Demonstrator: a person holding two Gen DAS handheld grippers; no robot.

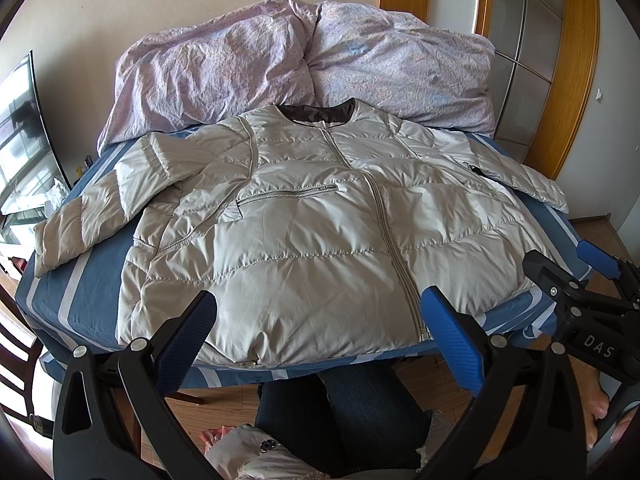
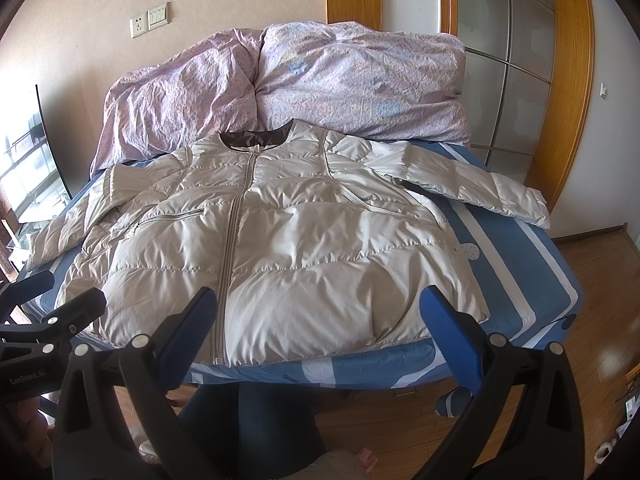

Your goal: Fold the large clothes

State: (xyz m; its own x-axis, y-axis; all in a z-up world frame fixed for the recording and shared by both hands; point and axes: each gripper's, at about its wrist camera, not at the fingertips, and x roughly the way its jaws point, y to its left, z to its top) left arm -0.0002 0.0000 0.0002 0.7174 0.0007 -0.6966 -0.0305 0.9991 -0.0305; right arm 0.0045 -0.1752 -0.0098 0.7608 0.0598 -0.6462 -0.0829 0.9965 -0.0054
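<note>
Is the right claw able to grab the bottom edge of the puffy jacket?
Probably yes. The right claw hangs open just above the jacket's hem at the bed's near edge, with nothing between them.

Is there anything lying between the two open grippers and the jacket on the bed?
Nothing visible. The left gripper and right gripper hang open before the jacket, whose near hem lies uncovered on the bed.
</note>
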